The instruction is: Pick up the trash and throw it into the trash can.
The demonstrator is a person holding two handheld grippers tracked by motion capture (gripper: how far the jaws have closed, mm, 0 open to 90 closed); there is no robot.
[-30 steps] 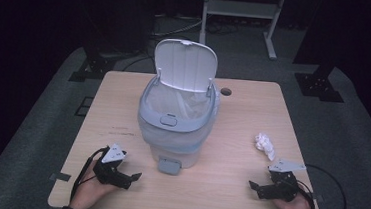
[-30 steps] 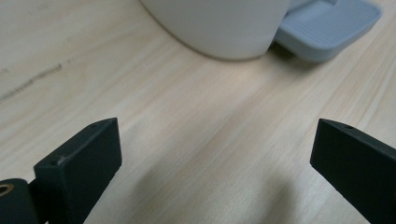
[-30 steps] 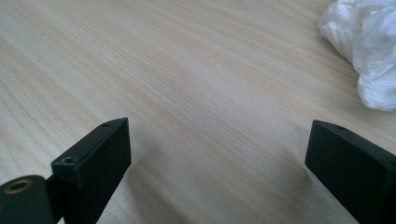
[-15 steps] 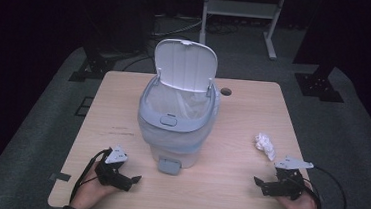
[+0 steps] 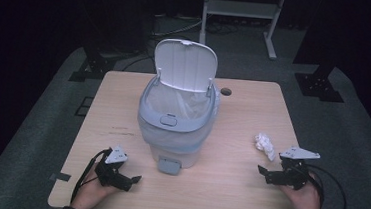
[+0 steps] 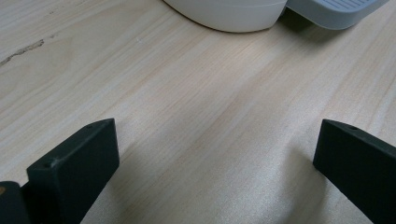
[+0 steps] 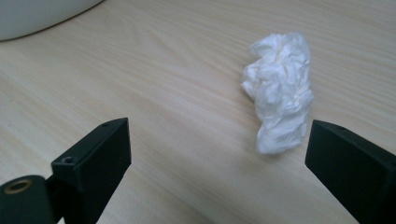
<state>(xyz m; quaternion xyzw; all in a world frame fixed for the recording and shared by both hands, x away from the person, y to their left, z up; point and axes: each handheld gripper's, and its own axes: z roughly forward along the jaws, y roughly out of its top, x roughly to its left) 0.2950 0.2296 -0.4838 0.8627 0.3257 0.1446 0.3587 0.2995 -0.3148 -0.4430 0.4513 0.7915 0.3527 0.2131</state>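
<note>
A white pedal bin stands mid-table with its lid up and a bag lining it. Its grey pedal faces the near edge. A crumpled white wad lies on the wood to the bin's right. My right gripper rests just in front of the wad, open and holding nothing. In the right gripper view the wad lies ahead of the open right gripper, nearer the right-hand jaw. My left gripper sits open at the near left, and the left gripper faces bare wood below the bin's base and pedal.
The wooden table has a cable hole at the back right and a dark scratch on the left. Cables trail off the near edge from both grippers. Dark floor and a metal frame lie beyond the table.
The right gripper has drifted slightly to the right. The left gripper has edged a little toward the near edge. Bin and wad have not moved.
</note>
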